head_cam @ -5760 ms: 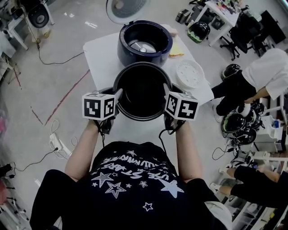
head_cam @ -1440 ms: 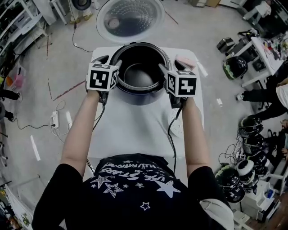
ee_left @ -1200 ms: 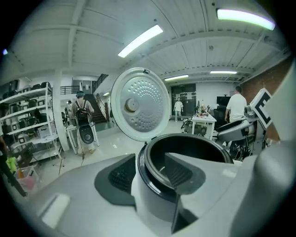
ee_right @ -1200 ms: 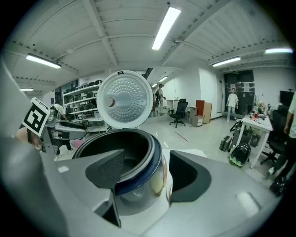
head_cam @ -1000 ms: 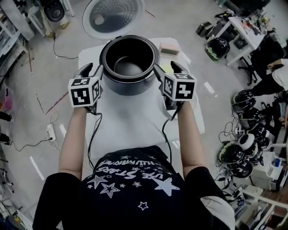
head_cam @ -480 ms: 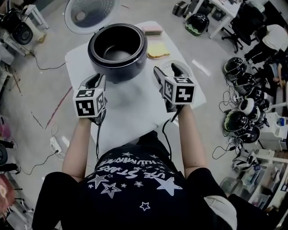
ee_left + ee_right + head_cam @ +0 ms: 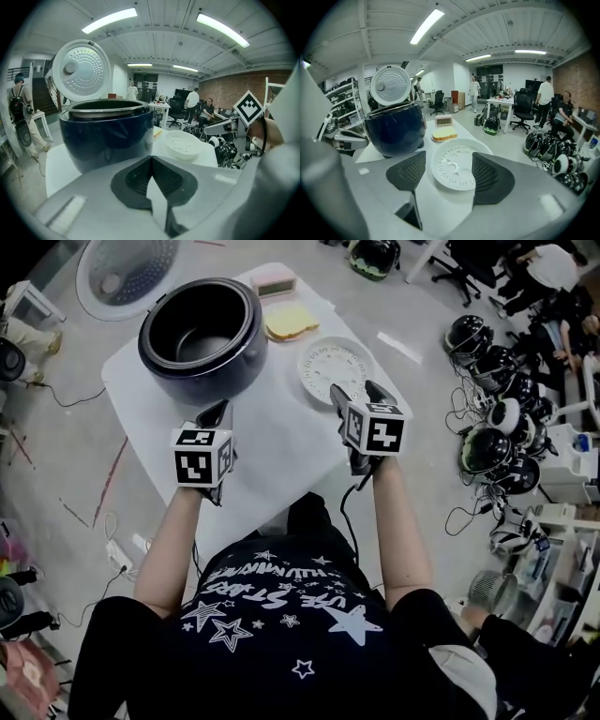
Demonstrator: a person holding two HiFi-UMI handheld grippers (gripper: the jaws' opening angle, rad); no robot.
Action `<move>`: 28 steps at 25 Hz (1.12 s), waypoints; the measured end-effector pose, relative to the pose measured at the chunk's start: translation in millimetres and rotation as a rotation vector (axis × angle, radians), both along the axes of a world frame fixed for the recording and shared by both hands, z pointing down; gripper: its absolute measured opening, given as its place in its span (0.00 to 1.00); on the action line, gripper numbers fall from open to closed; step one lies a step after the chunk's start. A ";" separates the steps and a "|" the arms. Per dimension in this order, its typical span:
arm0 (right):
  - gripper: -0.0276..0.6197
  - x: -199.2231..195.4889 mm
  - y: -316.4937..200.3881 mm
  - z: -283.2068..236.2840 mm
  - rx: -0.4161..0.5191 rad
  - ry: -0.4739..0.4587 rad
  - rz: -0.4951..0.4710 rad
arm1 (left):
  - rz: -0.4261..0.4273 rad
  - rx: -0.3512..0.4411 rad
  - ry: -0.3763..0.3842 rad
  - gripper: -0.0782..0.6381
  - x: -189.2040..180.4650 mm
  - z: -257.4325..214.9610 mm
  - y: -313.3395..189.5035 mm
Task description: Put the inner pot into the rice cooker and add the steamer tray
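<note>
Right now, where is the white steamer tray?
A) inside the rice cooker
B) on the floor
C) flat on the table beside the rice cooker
C: the steamer tray lies flat on the white table, to one side of the rice cooker and just ahead of the open right tongs.

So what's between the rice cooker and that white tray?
Only bare table; the yellow sponge sits just behind that gap, as the head view shows.

inner pot (image 7: 194,326): in open rice cooker (image 7: 207,383) | white steamer tray (image 7: 335,369): flat beside
</note>
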State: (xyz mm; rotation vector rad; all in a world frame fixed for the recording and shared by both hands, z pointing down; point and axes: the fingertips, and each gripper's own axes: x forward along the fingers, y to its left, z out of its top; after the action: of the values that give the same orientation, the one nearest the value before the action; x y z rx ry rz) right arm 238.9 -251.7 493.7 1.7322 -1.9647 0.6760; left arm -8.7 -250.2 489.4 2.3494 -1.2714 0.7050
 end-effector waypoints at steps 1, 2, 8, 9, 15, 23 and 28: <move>0.55 8.2 -1.1 4.9 -0.009 0.008 0.013 | 0.012 -0.005 -0.003 0.11 7.4 3.4 -1.9; 0.55 16.2 -3.3 9.5 -0.020 0.015 0.025 | 0.022 -0.010 -0.003 0.11 14.4 6.4 -4.7; 0.54 63.3 -19.5 32.2 -0.083 0.023 0.050 | 0.043 -0.051 -0.023 0.11 58.7 16.9 -17.3; 0.54 70.7 -22.6 37.8 -0.092 0.023 0.050 | 0.042 -0.056 -0.028 0.11 66.0 20.0 -19.0; 0.49 105.6 -42.6 70.7 -0.159 -0.001 0.041 | 0.010 -0.087 -0.071 0.11 98.3 35.9 -33.0; 0.41 120.8 -75.9 118.5 -0.251 -0.019 0.004 | -0.034 -0.136 -0.114 0.11 114.3 58.5 -54.9; 0.34 122.0 -84.7 131.6 -0.284 -0.020 -0.026 | -0.060 -0.152 -0.136 0.11 118.0 67.3 -55.7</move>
State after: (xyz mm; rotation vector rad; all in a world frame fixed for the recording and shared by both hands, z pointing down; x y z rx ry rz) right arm 360.9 -336.4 625.3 1.5307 -1.7996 0.9173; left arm 109.3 -305.9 556.7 2.1643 -1.2895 0.9217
